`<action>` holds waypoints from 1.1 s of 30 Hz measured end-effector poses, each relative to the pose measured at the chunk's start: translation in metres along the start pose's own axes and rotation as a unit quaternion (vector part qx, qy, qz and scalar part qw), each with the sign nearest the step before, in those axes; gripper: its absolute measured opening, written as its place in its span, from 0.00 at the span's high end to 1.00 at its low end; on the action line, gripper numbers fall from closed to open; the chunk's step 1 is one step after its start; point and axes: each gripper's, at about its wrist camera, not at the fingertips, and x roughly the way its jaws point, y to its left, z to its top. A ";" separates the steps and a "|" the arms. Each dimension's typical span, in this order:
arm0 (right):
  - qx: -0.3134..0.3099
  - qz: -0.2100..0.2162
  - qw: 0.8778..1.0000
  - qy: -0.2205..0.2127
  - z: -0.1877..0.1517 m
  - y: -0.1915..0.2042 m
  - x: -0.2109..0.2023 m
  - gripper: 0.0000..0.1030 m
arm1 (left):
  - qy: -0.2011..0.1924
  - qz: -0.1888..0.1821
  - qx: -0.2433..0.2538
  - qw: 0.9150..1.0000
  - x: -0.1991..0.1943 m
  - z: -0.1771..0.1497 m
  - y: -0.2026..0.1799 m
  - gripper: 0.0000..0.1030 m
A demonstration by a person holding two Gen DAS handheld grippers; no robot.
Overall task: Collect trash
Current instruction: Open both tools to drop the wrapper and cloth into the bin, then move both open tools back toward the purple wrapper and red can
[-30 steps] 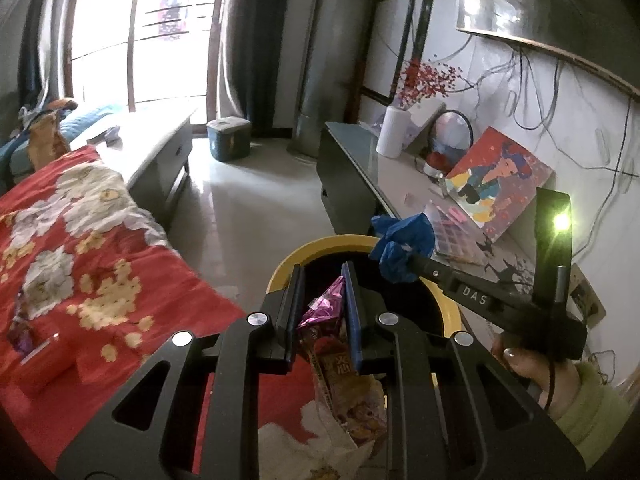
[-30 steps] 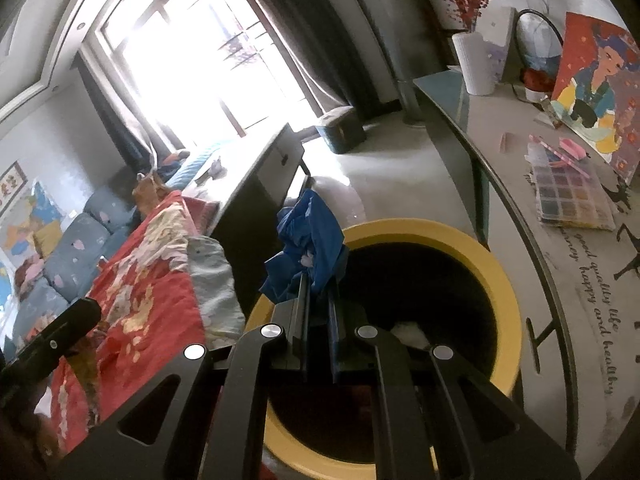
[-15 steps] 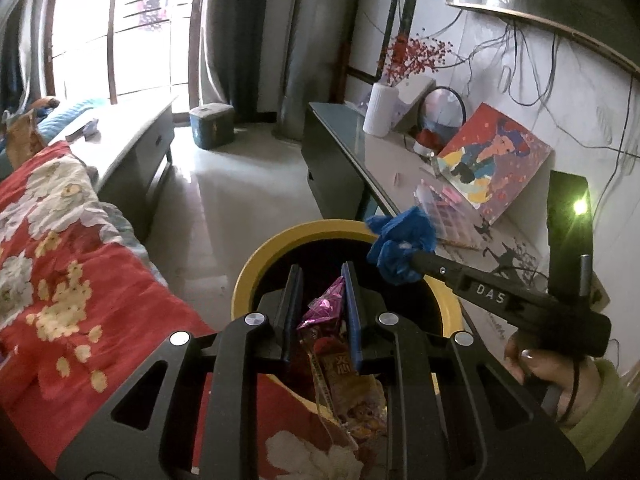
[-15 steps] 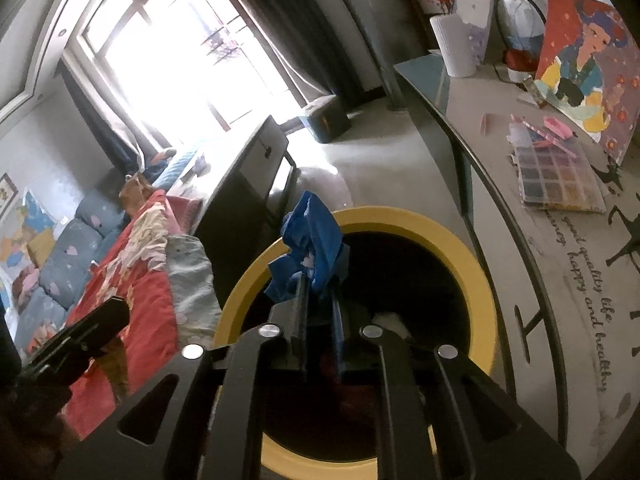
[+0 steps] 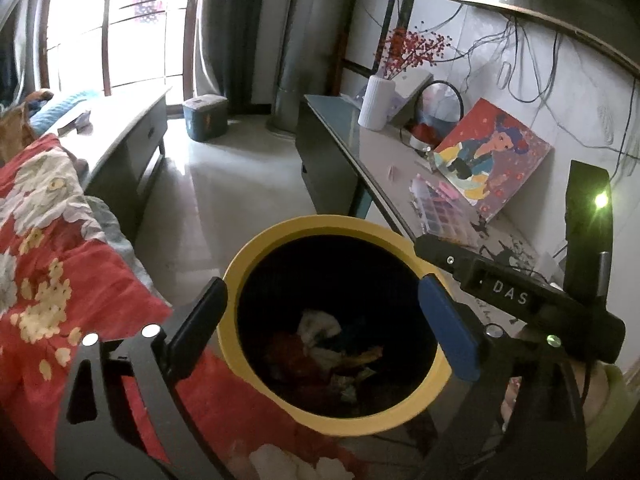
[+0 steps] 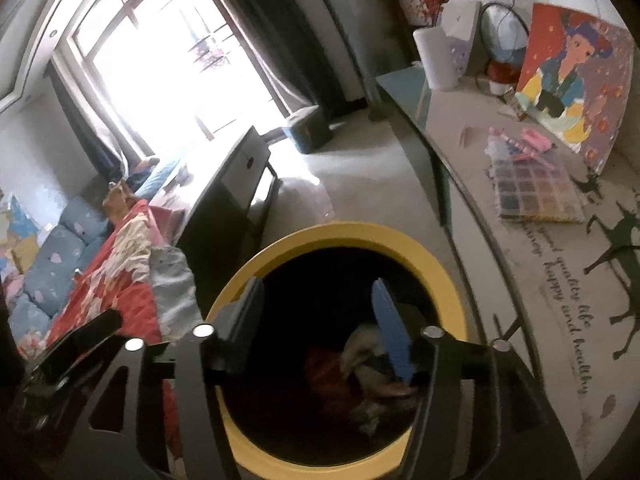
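A yellow-rimmed bin (image 5: 256, 248) with a black inside fills the lower middle of both views. Crumpled trash (image 5: 328, 344) lies at its bottom: white paper, red and orange wrappers, something dark blue. My left gripper (image 5: 322, 282) hangs over the bin's mouth, its jaws opening wide with nothing between them. My right gripper (image 6: 316, 282) is also above the bin (image 6: 348, 232), jaws opening, empty, with the trash (image 6: 360, 364) below. In the left wrist view the right gripper's black body (image 5: 508, 296) reaches in over the bin's right rim.
A red floral blanket (image 5: 48, 264) lies left of the bin. On the right, a long desk (image 5: 380, 164) holds a painting (image 5: 492, 160), a bead box (image 6: 532, 192) and a white vase (image 5: 376, 100). Beyond are bare floor (image 5: 224, 176), a low cabinet (image 5: 132, 140) and a teal box (image 5: 206, 116).
Both grippers have opened. The snack wrapper has left the left jaws and the blue wad has left the right jaws. The left gripper moved closer over the bin.
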 end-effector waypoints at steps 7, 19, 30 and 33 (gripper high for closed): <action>-0.019 -0.008 1.000 -0.023 0.001 0.014 -0.009 0.28 | -0.012 0.017 -0.020 1.000 -0.019 -0.002 0.013 0.11; -0.053 0.031 0.998 -0.034 -0.002 0.063 -0.024 0.21 | -0.065 0.089 -0.035 0.993 -0.067 -0.006 0.046 0.11; -0.093 0.077 0.992 -0.025 -0.015 0.116 -0.029 0.17 | -0.101 0.150 -0.040 0.983 -0.104 -0.016 0.079 0.11; -0.102 0.088 0.991 -0.019 -0.021 0.129 -0.028 0.17 | -0.106 0.161 -0.049 0.980 -0.112 -0.019 0.089 0.11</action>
